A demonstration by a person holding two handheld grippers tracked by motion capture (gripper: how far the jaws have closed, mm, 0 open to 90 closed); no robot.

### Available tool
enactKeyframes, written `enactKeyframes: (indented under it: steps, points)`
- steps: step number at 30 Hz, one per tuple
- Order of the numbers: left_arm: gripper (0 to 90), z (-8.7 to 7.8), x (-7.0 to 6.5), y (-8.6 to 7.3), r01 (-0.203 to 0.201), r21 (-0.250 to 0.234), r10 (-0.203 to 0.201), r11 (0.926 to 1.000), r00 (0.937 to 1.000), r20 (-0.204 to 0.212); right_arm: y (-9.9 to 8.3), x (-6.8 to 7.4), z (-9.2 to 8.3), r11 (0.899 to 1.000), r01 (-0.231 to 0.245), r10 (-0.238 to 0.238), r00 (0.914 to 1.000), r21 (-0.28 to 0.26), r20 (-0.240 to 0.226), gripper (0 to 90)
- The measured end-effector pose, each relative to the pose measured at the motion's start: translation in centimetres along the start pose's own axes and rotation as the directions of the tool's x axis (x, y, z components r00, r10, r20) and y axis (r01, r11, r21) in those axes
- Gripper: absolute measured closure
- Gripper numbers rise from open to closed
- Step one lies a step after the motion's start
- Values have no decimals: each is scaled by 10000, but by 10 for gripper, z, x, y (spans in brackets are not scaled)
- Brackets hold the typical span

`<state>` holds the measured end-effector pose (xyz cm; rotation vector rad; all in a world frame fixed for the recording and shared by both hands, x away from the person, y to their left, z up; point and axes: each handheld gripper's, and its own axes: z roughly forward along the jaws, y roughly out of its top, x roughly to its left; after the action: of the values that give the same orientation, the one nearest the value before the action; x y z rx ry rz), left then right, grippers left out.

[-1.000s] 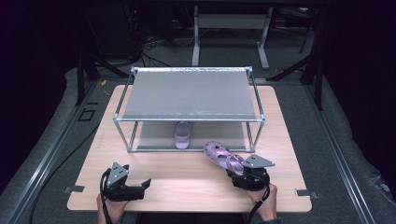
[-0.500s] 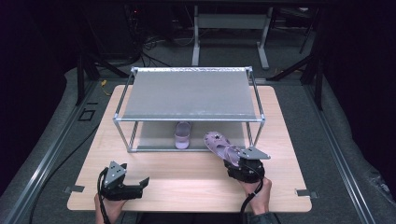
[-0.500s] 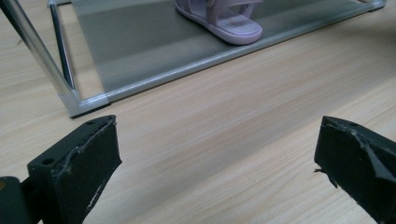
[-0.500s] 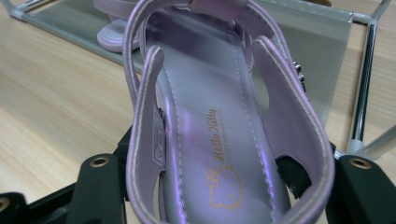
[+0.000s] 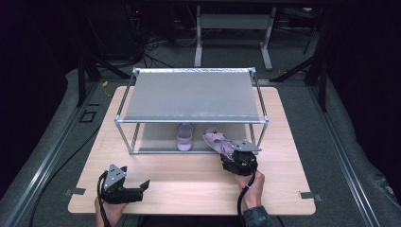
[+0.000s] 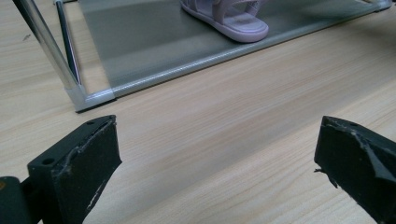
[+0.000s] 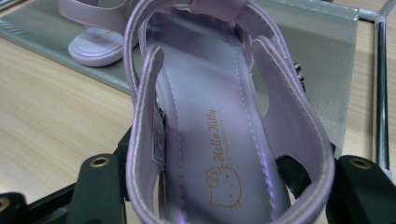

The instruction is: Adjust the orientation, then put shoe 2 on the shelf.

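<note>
At the front edge of the rack's [image 5: 124, 100] lower shelf, the right gripper [image 5: 235, 158] has its fingers clamped on the heel of a lilac sandal [image 7: 219, 121], toe toward the shelf beside its mate [image 5: 184, 136]. The left gripper [image 6: 219, 163] rests on the counter [image 5: 189, 179], fingers spread wide and holding nothing.

The right gripper [image 5: 235, 158] holds a lilac sandal [image 5: 217, 140] at the rack's [image 5: 189, 94] lower shelf, beside another sandal [image 5: 184, 136]; the left gripper [image 5: 135, 189] rests near the table's [image 5: 189, 175] front edge.

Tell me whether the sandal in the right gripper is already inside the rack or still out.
Partly in. The held sandal has its toe over the rack's lower shelf, while its heel sits between the right gripper jaws in front of the rack.
</note>
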<state>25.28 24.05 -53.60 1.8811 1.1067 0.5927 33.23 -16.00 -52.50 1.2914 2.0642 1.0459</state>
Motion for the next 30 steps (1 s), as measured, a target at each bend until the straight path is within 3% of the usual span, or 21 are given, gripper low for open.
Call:
enactKeyframes:
  steps: [14, 23, 30]
  points:
    - [0, 2, -2, -3, 9, 48, -10, 10000, 9999, 120, 17, 6, 38, 9985, -405, 386, 9979, 362, 520, 369]
    - [0, 0, 1, -5, 81, -31, -80, 10000, 9999, 74, 26, 9, 57, 9954, -753, 684, 9916, 596, 1096, 368]
    - [0, -3, 4, -8, 147, -70, -147, 9999, 9999, -39, 31, 17, 78, 9926, -934, 848, 9905, 774, 1083, 368]
